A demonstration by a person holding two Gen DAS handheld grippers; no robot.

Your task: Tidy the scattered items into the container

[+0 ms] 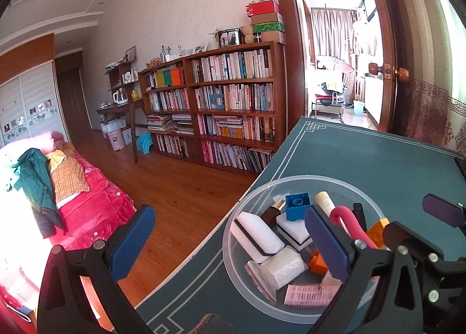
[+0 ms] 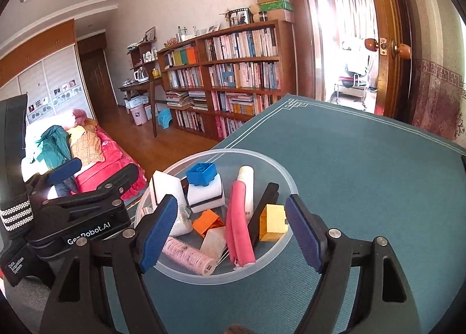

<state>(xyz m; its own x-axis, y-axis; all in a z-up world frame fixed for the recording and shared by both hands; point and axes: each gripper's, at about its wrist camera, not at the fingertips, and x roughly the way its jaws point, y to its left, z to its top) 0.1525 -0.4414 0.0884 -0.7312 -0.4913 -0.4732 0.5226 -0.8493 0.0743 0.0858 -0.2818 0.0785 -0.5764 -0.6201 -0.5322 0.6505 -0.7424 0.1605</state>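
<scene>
Before me lay a teal cloth-covered tabletop with a pale double-line border and a fret pattern at its corner. Directly on it, near the edge that faced the wooden floor, sat one thing: a round, clear plastic bowl, holding a heap of small items. The cloth around it was bare.

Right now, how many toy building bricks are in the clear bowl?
3: a blue brick on a white sponge at the back, an orange brick in the middle, a yellow brick at the right. Others may be hidden.
</scene>
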